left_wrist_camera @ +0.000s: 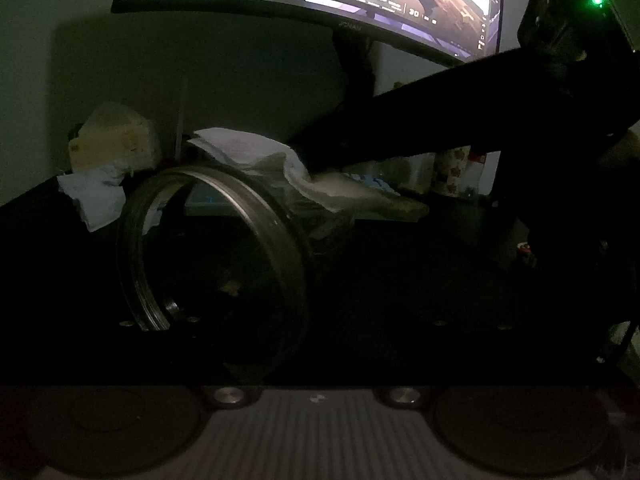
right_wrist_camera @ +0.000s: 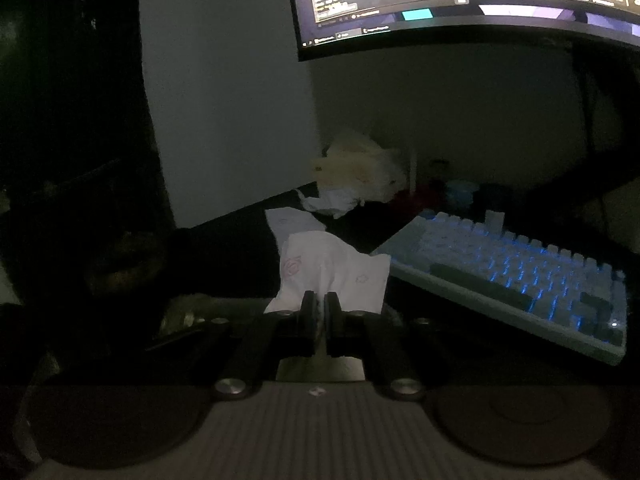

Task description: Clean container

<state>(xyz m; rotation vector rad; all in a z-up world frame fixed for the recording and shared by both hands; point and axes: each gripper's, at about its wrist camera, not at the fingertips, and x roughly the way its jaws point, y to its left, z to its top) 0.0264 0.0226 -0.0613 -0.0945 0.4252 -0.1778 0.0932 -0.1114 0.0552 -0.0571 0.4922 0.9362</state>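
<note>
Your right gripper (right_wrist_camera: 323, 304) has its jaws pinched nearly together on a white tissue (right_wrist_camera: 332, 272), which fans up and out ahead of the fingertips. In the left wrist view that same gripper comes in as a dark bar from the upper right, and the tissue (left_wrist_camera: 320, 178) lies on the upper side wall of the container (left_wrist_camera: 216, 248). The container is a clear jar lying on its side right in front of your left gripper, its ringed mouth tilted toward the left. Your left gripper's fingers are lost in the dark, so you cannot tell from the pictures whether the pads press on the jar, though the jaws stand fairly wide. Behind the jar sit a crumpled tissue (left_wrist_camera: 96, 200) and a pale bag (left_wrist_camera: 114, 140) against the wall. To the right lies a backlit keyboard (right_wrist_camera: 516, 276), and a lit monitor (right_wrist_camera: 460, 0) hangs above the dark desk (right_wrist_camera: 224, 256).
</note>
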